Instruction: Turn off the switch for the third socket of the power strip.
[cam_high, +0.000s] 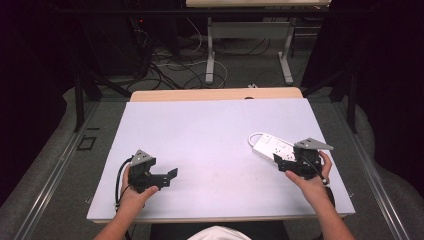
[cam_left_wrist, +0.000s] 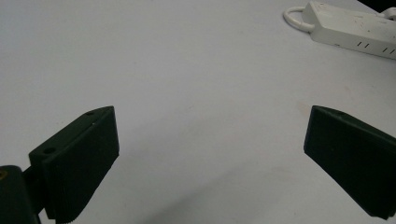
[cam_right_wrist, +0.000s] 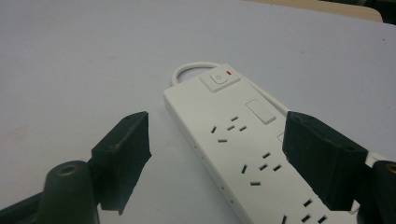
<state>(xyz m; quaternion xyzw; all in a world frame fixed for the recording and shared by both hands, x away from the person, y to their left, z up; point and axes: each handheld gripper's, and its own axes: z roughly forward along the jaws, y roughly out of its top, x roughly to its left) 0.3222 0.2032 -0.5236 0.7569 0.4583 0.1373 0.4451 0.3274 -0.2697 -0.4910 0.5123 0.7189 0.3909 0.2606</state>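
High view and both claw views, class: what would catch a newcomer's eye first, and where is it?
The white power strip stands out, lying on the right side of the pale table. The right claw sits at its near end, jaws open to either side of it, not pressing. The left claw rests open at the near left.

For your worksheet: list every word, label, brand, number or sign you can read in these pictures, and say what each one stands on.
No words, brands or numbers can be read.
Power symbol, a circle with a stroke: on the switch of the white power strip.
Small red mark beside the switch: no lettering visible.
Blank white rectangle on the strip: carries no text.
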